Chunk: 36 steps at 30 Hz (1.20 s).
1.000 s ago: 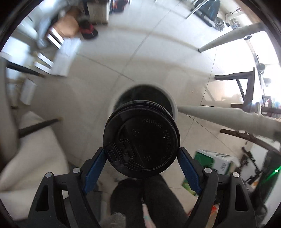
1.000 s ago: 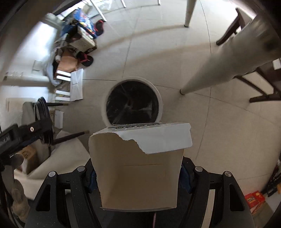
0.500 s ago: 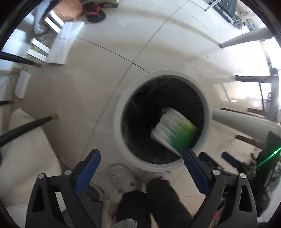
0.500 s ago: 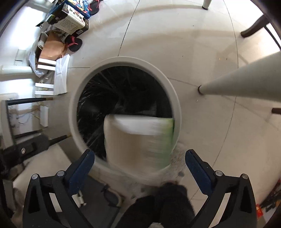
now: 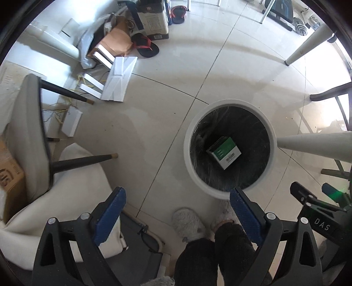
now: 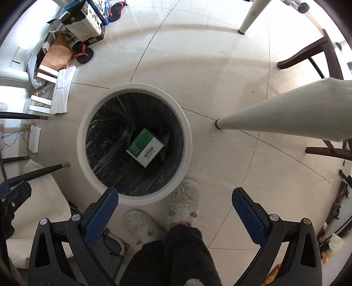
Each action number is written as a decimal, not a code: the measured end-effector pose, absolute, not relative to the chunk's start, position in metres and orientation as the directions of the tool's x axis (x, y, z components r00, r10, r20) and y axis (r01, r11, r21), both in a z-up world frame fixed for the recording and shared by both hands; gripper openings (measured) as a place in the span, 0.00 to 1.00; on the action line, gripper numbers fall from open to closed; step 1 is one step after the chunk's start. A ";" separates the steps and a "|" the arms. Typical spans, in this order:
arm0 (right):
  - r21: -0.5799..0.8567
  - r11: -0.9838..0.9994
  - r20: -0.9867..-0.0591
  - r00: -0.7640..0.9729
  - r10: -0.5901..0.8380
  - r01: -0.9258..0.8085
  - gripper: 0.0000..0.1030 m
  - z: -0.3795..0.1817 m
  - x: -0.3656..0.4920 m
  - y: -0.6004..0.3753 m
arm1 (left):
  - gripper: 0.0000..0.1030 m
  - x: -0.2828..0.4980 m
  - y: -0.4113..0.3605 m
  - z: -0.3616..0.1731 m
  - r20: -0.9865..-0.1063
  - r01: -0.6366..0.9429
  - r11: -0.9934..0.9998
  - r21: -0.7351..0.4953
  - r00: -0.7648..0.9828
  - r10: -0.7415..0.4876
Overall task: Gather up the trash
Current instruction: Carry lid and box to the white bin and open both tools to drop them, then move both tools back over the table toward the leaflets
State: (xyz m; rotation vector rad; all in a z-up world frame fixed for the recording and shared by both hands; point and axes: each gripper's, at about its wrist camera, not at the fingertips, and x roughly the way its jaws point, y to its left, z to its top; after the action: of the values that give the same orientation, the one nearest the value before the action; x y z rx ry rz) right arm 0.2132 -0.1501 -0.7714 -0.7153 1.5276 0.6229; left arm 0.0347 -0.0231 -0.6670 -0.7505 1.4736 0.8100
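Clutter is recorded at the upper left of both wrist views: cardboard boxes (image 5: 154, 19), a black and red sandal (image 5: 146, 46) and flat white cartons (image 5: 118, 79) on the pale tiled floor (image 5: 176, 66).

Left wrist view: a grey-seated chair (image 5: 28, 136) is seen at the left edge. The left gripper (image 5: 177, 211) is seen at the bottom centre, its blue-padded jaws spread wide with nothing between them; only floor and a fluffy grey slipper (image 5: 189, 224) show in the gap. The white-rimmed trash bin (image 5: 187, 140), lined with a black bag, is placed right of centre. A green and white box (image 5: 224, 151) is seen lying tilted at the bottom of the bin. A white table leg (image 5: 312, 147) is noted just beside the bin's right rim.

Right wrist view: the same trash bin (image 6: 83, 140) is placed left of centre, with the green and white box (image 6: 145, 147) inside it on the liner. The right gripper (image 6: 175, 209) is seen at the bottom, jaws spread wide and empty, its left pad overlapping the bin's lower rim in the picture. Two slippers and dark fleece trouser legs (image 6: 176, 253) are seen between the jaws. The table leg (image 6: 286, 112) crosses the right side.
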 end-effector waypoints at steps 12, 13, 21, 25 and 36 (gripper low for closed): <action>0.021 0.636 -1.000 -0.021 0.008 -0.771 1.00 -0.617 0.178 -0.175 | 0.94 0.014 -0.050 -0.532 -1.000 -0.836 0.548 0.028 -0.019 0.022; 0.024 0.638 -1.000 -0.016 0.018 -0.770 1.00 -0.601 0.176 -0.178 | 0.94 0.013 -0.054 -0.521 -1.000 -0.835 0.550 0.027 -0.016 0.025; 0.057 0.656 -0.996 0.002 0.090 -0.753 1.00 -0.466 0.163 -0.207 | 0.94 -0.004 -0.079 -0.422 -0.998 -0.827 0.562 0.006 0.031 0.057; 0.092 0.661 -0.990 0.001 0.139 -0.745 1.00 -0.407 0.161 -0.222 | 0.94 -0.007 -0.081 -0.375 -0.993 -0.824 0.566 -0.010 0.077 0.094; 0.197 0.719 -0.957 0.028 0.288 -0.666 1.00 -0.294 0.237 -0.193 | 1.00 0.052 -0.015 -0.283 -0.953 -0.831 0.556 0.028 0.146 0.266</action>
State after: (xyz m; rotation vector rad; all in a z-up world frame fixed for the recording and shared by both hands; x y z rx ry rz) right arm 0.2374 -0.1931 -0.2939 -0.3457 1.3547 0.7594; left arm 0.0521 -0.0154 -0.2832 -0.5958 1.1683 0.8605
